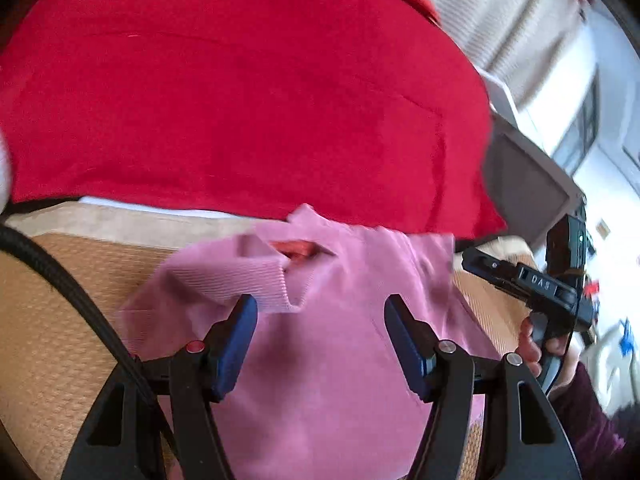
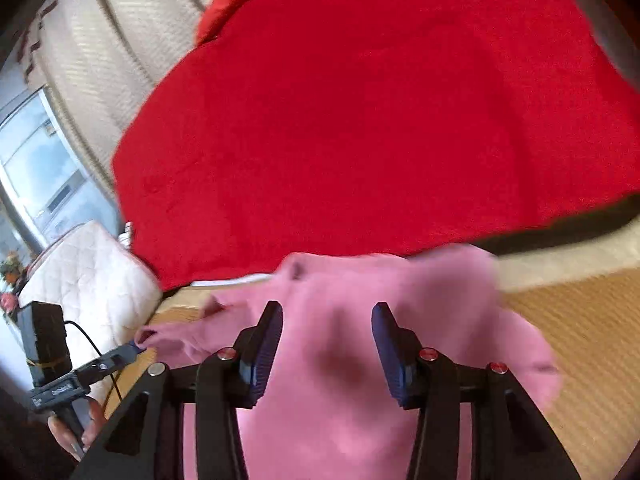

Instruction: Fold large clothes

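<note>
The left tool is spread wide, its blue pads apart above the pink garment with nothing pinched between them. The right tool is likewise spread over the same pink knit, holding nothing. The garment lies crumpled on a tan woven mat, its ribbed cuff just beyond the left pad, perhaps brushing it; blur makes that uncertain. A red blanket lies behind, touching the garment's far edge.
</note>
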Demonstrator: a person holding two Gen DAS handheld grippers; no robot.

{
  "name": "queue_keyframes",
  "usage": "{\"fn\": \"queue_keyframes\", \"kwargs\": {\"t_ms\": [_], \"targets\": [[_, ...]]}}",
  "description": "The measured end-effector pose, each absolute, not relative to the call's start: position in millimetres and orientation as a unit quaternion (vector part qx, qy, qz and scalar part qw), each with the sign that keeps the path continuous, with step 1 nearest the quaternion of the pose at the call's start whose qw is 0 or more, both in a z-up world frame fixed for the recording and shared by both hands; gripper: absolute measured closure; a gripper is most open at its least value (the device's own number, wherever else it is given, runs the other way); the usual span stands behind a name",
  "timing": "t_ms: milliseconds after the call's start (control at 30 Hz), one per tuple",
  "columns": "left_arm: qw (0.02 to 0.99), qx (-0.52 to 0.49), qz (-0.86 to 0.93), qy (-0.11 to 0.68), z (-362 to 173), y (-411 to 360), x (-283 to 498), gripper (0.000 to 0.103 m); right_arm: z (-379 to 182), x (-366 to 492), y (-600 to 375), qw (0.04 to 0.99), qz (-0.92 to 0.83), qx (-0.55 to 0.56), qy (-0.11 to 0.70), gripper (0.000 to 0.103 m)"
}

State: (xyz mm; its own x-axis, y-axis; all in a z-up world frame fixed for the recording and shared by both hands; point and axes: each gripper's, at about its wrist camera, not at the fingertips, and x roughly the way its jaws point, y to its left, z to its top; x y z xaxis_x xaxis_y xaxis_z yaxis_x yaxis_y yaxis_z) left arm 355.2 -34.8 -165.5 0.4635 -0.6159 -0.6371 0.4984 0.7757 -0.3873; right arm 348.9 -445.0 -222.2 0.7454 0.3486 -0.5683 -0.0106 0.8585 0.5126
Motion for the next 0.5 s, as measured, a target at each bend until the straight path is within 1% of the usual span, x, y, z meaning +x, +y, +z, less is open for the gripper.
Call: {"fn": "queue_keyframes", "kwargs": {"t_ms": [100, 200, 267, 333, 400, 500], "targets": [[0.854, -0.049, -0.312, 0.413, -175.0, -55.8, 360.9, 0.035, -236.2, 336.7, -466.4, 0.891, 0.081, 0.273, 0.353, 0.055], [0.87, -0.037, -0.243, 0.427, -186.8, -58.7, 378.2, 0.035, -250.2, 352.2, -464.3, 0.885, 0.074, 0.271, 0.372, 0.055], [0.881, -0.047, -0.192, 0.43, -196.7, -52.8, 394.1, 0.035, -263.4, 368.3, -460.7, 0.881, 0.053, 0.259, 0.392, 0.055], [0.881, -0.071, -0.155, 0.441, -209.3, -41.9, 409.5, 0.035, -275.8, 385.6, -458.2, 0.872, 0.029, 0.269, 0.408, 0.055], [0.877, -0.078, -0.115, 0.461, -221.3, -34.1, 419.9, 0.035, -299.9, 396.9, -465.7, 0.851, 0.007, 0.292, 0.437, 0.054], [0.876, -0.081, -0.093, 0.467, -222.4, -31.6, 421.9, 0.035, -298.3, 393.0, -469.4, 0.854, 0.004, 0.296, 0.428, 0.054]]}}
